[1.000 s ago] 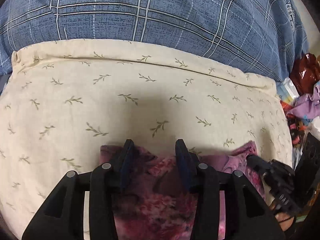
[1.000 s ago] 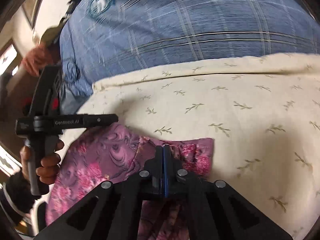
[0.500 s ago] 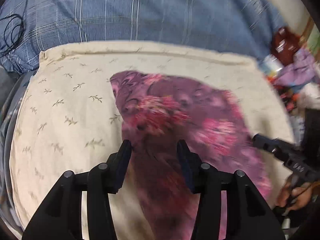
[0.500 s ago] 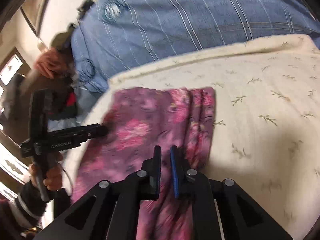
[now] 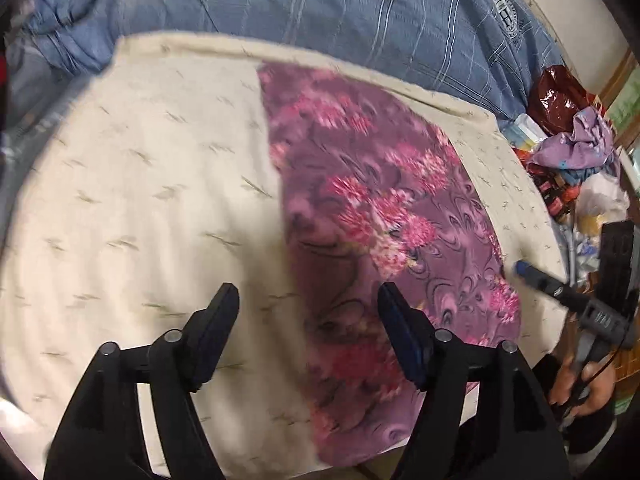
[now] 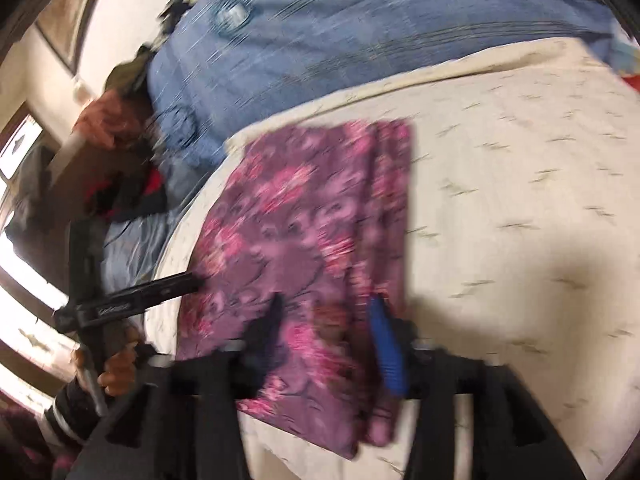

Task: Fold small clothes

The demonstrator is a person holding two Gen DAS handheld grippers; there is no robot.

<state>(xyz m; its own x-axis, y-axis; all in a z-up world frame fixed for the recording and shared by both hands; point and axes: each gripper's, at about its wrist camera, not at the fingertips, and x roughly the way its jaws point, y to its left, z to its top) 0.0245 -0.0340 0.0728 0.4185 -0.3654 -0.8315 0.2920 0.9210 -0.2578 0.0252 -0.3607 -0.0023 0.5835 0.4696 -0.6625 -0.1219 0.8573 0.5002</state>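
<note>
- the purple floral garment lies spread flat on a cream cloth with small sprigs, one long edge running up toward the cloth's far hem.
- beyond the cream cloth lies a blue plaid bedcover with a round crest printed near its right side.
- to the right of the bed sits a jumble: a dark red shiny bag, a crumpled lilac cloth and small packets, too blurred to name.
- the left gripper hangs over the garment's left edge, its jaws opening, nothing pinched between them.
- the right gripper is above the garment's near end, jaws opening, fabric below them but not clamped; this view is smeared.
- a pale wall and a bright window show at the left in the right wrist view.
</note>
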